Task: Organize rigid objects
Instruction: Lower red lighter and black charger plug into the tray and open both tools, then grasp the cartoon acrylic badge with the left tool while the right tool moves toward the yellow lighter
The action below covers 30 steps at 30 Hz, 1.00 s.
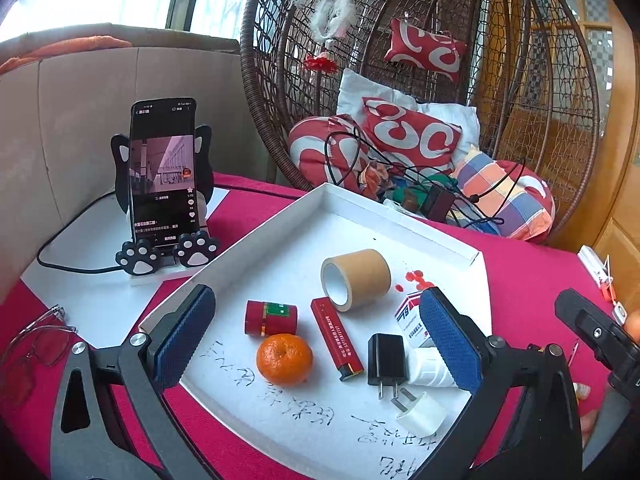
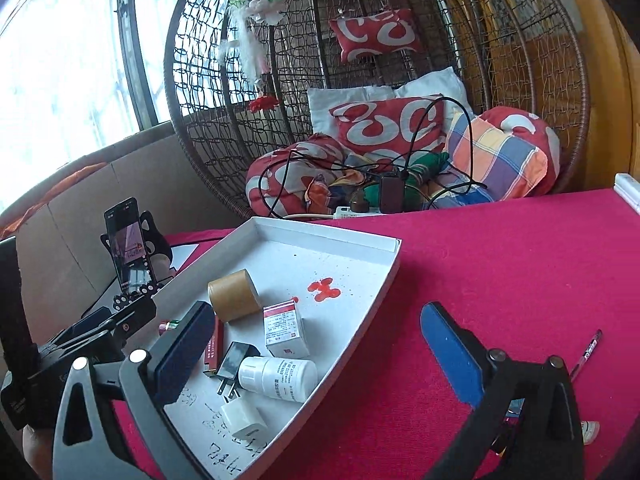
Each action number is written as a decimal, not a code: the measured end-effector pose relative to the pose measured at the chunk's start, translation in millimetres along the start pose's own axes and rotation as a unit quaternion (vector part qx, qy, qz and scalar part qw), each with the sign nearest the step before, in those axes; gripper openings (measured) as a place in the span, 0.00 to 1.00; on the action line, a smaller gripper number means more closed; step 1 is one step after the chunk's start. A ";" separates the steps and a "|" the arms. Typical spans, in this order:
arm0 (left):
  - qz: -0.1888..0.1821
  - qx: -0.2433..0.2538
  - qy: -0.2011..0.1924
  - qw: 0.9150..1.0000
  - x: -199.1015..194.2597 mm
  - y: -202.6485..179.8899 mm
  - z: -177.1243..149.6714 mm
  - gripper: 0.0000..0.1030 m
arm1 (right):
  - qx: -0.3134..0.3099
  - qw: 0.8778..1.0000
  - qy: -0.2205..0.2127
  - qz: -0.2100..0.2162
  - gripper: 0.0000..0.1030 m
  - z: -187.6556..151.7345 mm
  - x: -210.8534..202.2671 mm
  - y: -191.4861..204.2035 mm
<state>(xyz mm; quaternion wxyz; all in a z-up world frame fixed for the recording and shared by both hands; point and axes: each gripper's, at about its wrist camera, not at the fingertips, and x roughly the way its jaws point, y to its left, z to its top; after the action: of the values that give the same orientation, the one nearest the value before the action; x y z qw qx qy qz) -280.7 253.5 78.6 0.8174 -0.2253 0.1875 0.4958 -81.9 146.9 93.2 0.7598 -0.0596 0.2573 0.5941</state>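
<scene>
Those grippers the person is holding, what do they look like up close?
Each gripper, left gripper and right gripper, has two flat rectangular fingers faced with dimpled blue rubber pads, carried on dark grey and black angular linkage arms joined by round silver pivot bolts. No cables show.

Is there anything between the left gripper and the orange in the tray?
Nothing visible. The left gripper stands open over the near part of the white tray, and the orange lies bare between its pads. The red canister and red lighter sit close beside it.
</scene>
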 end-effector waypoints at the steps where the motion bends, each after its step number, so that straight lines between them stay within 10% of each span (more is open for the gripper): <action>1: -0.002 0.005 -0.001 1.000 -1.3 -4.0 -0.4 1.00 | 0.003 1.000 -0.005 -0.001 1.00 0.7 -4.2 -2.5; 16: -0.114 0.105 0.025 0.988 -20.6 -84.9 -24.4 1.00 | 0.046 0.989 -0.075 -0.122 1.00 -0.3 -75.8 -93.5; 30: -0.219 0.233 0.155 0.935 1.0 -209.6 -91.6 1.00 | 0.173 0.961 -0.001 -0.215 1.00 -62.8 -100.9 -210.3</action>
<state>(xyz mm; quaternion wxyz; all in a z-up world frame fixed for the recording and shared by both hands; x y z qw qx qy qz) -100.2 118.1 40.5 0.8963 -0.1382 0.3678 0.2059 78.0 -26.3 40.4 0.8684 0.0196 0.3367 0.3634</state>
